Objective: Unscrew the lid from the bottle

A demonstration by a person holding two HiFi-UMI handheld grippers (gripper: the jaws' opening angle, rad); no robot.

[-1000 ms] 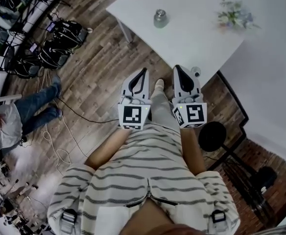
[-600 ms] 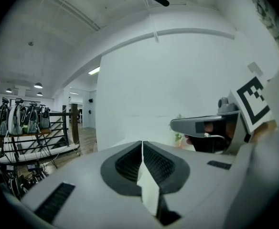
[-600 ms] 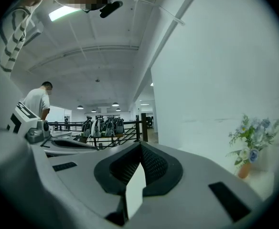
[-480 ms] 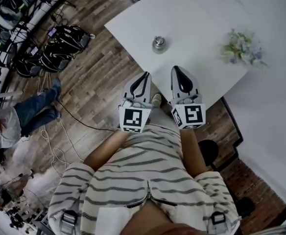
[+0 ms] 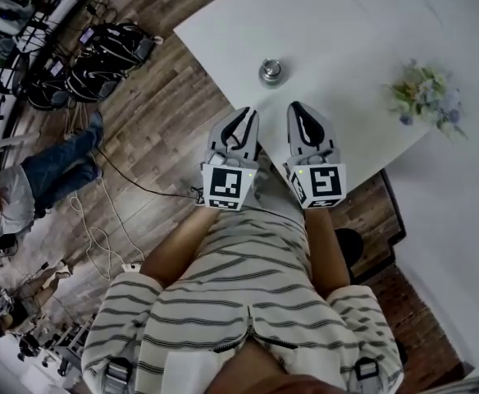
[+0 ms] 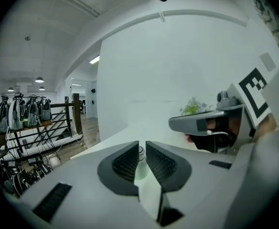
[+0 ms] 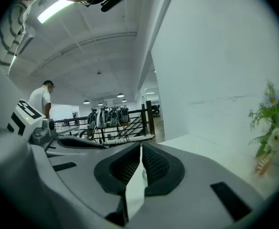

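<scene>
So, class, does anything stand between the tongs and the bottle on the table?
Nothing visible does. Only bare white table lies between the bottle and the left tongs or the right tongs. The left pair has just been opening, empty; the flowers sit well off to the right.

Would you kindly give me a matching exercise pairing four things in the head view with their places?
1 small clear bottle with silver lid
2 bunch of pale flowers
3 black bags
4 person in blue jeans

a picture's left edge
b white table, right side
c upper left, away from the table
d white table, near its left edge

Pairs: 1-d, 2-b, 3-c, 4-a
</scene>
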